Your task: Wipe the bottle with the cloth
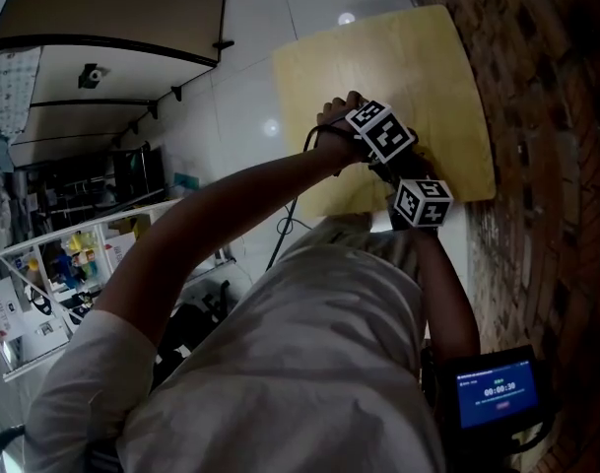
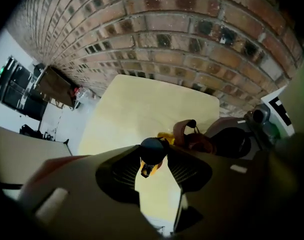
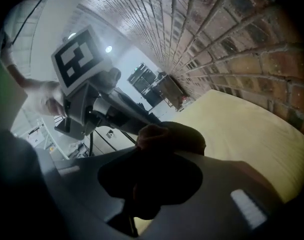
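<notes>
Jaws of the left gripper (image 2: 152, 155) stand at a moderate width and clamp a small bottle (image 2: 152, 149) by its top. We note a dark round cap between the pads and a yellow body below it. We cannot tell whether the bottle stands on the table (image 1: 378, 57) or hangs above it. Jaws of the right gripper (image 3: 156, 156) are closed on a dark reddish-brown cloth (image 3: 164, 133), which bunches out past their tips. In the left gripper view the cloth sits just beside the bottle, on its right; we cannot tell whether the two touch. From the head view we record both grippers close together over the pale wooden table, toward the side that runs along the brick wall (image 1: 546, 116).
</notes>
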Motion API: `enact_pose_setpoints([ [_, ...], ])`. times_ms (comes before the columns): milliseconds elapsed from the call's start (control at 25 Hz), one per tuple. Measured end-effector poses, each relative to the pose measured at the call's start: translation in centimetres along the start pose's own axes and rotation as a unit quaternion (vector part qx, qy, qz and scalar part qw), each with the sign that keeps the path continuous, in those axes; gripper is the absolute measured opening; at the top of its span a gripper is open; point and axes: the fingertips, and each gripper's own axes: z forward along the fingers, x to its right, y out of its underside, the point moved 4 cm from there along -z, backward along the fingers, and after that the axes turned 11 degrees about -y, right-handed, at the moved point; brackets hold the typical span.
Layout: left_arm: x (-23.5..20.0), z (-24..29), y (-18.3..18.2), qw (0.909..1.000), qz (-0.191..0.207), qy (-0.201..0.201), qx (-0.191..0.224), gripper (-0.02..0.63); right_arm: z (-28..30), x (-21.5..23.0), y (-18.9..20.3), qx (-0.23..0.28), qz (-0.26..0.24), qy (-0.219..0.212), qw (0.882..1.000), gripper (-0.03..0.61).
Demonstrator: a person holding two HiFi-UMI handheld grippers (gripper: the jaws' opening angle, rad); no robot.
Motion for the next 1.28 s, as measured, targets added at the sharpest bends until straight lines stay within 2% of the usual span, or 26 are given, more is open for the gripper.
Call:
enact_pose_setpoints([
  [80, 0.2, -0.3, -0.2, 1.0, -0.005, -0.001, -0.002, 0.187, 0.6, 0.4, -0.6, -0.003, -0.003, 0.005, 1.0, 0.081],
  [200, 0.6, -0.8, -0.3, 0.9999, 0.01, -0.011, 0.0, 0.186, 1.0, 1.4, -0.8, -0.008, 0.014, 0.014, 1.0, 0.081],
  [400, 0.2, -1.1, 0.0, 0.9999, 0.005, -0.014, -0.003, 0.184, 1.2, 1.7, -1.1, -0.013, 0.054, -0.03, 0.998, 0.08],
  [600, -0.6, -1.3, 0.3, 0.9998, 0.006, -0.019, -0.01, 0.184, 1.9, 1.5, -1.4, -0.033, 0.047, -0.046, 0.997, 0.078],
  [880, -1.0, -1.3, 0.4, 0.9997, 0.0, -0.021, -0.015, 0.184, 2.4, 2.2, -0.6, -0.09, 0.014, -0.027, 0.995, 0.077],
  [1040, -1.1, -1.4, 0.5, 0.9997, 0.001, -0.02, -0.017, 0.184, 2.8, 4.9, 2.2, -0.173, 0.014, 0.024, 0.985, 0.075],
  [1120, -1.1, -1.2, 0.7, 0.9997, 0.005, -0.022, -0.012, 0.184, 3.3, 6.7, 3.6, -0.204, 0.046, 0.051, 0.977, 0.077],
  [1160, -1.1, -1.1, 0.7, 0.9996, 0.007, -0.025, -0.006, 0.184, 3.5, 7.9, 4.3, -0.213, 0.079, 0.069, 0.971, 0.077],
  [1280, -0.9, -1.0, 0.9, 0.9991, 0.01, -0.036, 0.019, 0.189, 3.2, 10.9, 6.2, -0.209, 0.216, 0.115, 0.947, 0.077],
])
